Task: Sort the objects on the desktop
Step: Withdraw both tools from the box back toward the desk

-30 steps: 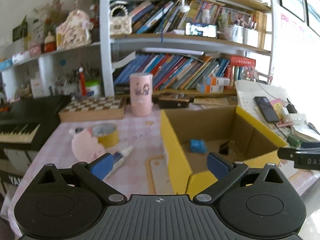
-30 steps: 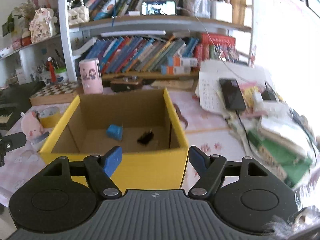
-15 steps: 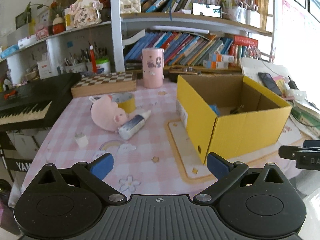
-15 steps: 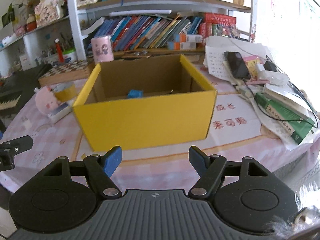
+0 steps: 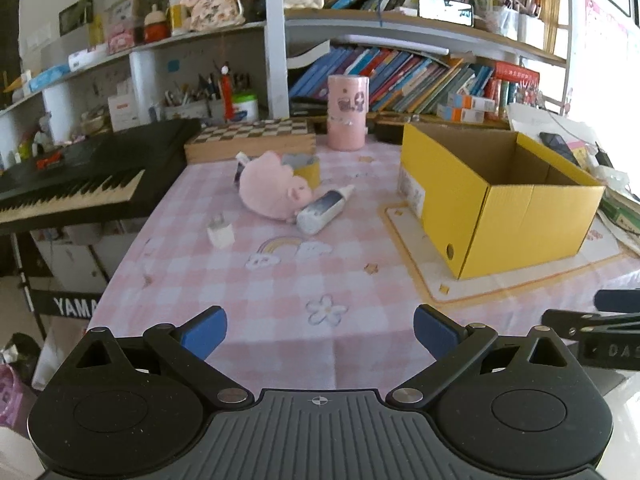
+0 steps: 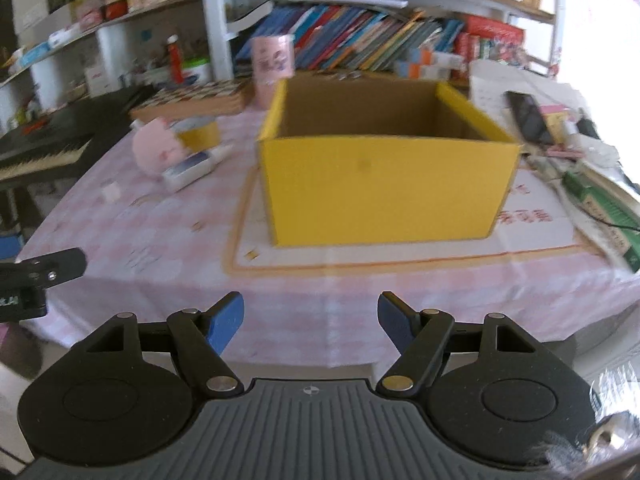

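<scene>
Both grippers, left (image 5: 320,330) and right (image 6: 311,320), gape wide and hold nothing at the table's near edge; pink plush pig (image 5: 272,192), tube (image 5: 324,210) and tape roll (image 5: 306,168) lie left of the yellow box (image 5: 500,208).

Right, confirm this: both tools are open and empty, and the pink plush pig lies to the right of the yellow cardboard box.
One slip: the pink plush pig lies to the left of the yellow cardboard box, as the left wrist view shows. The rest holds: the left tool and right tool are open and empty.
</scene>
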